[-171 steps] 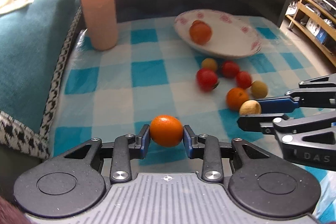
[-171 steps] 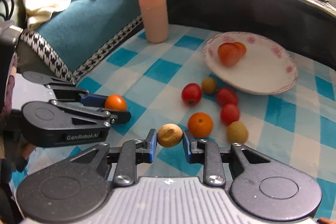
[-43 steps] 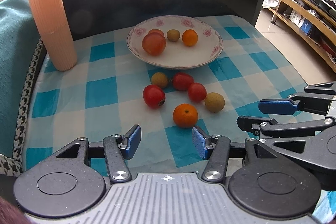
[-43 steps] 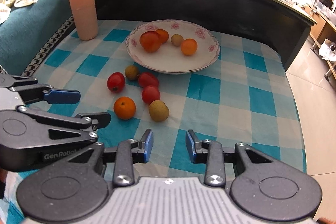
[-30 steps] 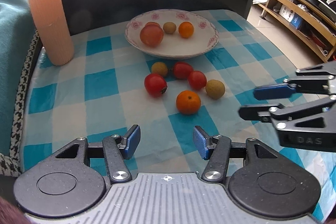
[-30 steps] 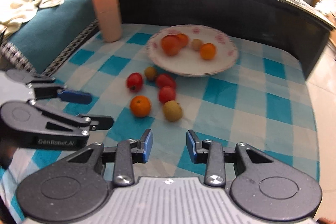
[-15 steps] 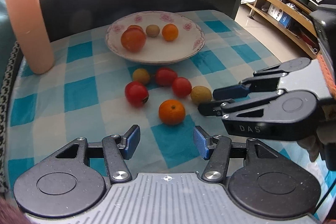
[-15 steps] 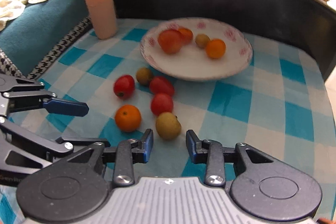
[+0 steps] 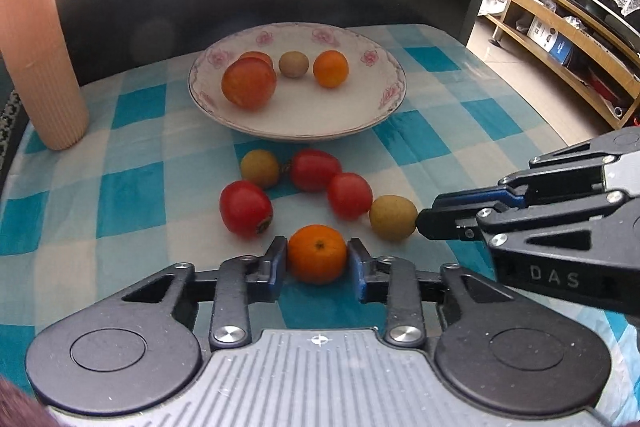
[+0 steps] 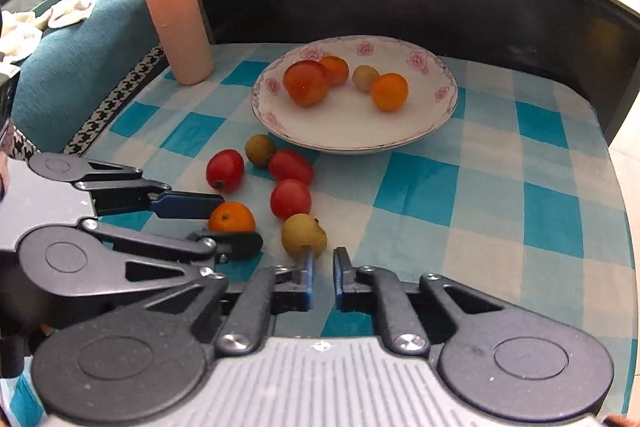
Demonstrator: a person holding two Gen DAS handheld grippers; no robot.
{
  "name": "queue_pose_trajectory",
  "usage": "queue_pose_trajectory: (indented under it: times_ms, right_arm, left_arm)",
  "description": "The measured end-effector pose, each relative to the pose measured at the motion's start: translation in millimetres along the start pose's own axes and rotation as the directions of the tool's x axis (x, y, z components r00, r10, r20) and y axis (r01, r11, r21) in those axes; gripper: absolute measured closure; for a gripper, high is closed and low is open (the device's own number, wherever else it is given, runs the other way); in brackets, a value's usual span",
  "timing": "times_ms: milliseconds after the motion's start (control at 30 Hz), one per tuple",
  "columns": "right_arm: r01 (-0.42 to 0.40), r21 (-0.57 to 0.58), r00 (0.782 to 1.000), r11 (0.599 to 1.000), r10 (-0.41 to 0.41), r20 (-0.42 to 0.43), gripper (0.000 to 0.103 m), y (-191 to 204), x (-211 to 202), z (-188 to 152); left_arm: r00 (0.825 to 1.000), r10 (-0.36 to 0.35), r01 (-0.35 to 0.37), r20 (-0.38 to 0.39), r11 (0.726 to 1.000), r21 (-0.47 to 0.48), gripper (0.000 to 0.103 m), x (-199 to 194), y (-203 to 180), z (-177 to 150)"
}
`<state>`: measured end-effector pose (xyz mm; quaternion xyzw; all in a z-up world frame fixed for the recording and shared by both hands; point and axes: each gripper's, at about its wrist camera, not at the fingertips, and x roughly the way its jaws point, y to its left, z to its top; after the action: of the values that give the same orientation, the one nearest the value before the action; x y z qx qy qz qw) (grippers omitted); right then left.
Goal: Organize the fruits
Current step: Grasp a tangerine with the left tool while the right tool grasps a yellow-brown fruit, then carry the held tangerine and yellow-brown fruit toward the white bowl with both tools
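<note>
Left gripper (image 9: pixel 317 263), its jaws just closed, clamps the orange (image 9: pixel 317 253); right gripper (image 10: pixel 322 273) is shut empty behind the longan (image 10: pixel 303 235) on the checked cloth (image 10: pixel 500 227)

Checked cloth (image 9: pixel 132 199) covers the table; on it stand a plate (image 9: pixel 384 107) and a ribbed vase (image 9: pixel 36 67); tomatoes (image 9: pixel 245 207), longans (image 9: pixel 392 218), an orange (image 9: pixel 317 253) lie loose.

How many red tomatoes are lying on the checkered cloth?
3. One red tomato lies farthest left, one sits nearest the plate beside a small yellow-green fruit, and one lies right of the other two. None looks hidden.
</note>
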<state>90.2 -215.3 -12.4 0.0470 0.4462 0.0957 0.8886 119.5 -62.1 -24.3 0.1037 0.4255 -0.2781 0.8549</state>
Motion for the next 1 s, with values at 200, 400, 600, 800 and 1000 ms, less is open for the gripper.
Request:
queue_pose_trajectory:
  times_ms: [200, 400, 600, 800, 1000]
  right_arm:
    - [-0.025, -0.024, 1.0, 0.999, 0.025, 0.005, 0.055, 4.3, 3.0, 2.1]
    - [-0.011, -0.044, 1.0, 0.999, 0.011, -0.009, 0.054, 12.7, 17.6, 4.6]
    - [0.028, -0.062, 1.0, 0.998, -0.028, -0.005, 0.054, 18.2, 24.9, 7.2]
    - [0.024, -0.029, 0.999, 0.999, -0.025, -0.024, 0.056, 13.7, 18.4, 7.9]
    - [0.008, 0.017, 1.0, 1.0, -0.009, 0.025, 0.056, 6.0, 2.4, 14.6]
  left_arm:
    - [1.0, 0.008, -0.008, -0.001, 1.0, 0.005, 0.064, -6.9, 4.8, -4.4]
    - [1.0, -0.001, 0.001, -0.006, 1.0, 0.001, 0.064, -16.5, 12.3, -10.0]
    - [1.0, 0.014, -0.013, -0.01, 1.0, 0.022, 0.061, -11.4, 11.3, -10.7]
    - [0.999, 0.024, -0.023, -0.022, 0.999, 0.027, 0.064, -12.2, 9.2, -9.8]
    - [1.0, 0.022, -0.021, -0.015, 0.999, 0.024, 0.064, -14.5, 5.1, -2.8]
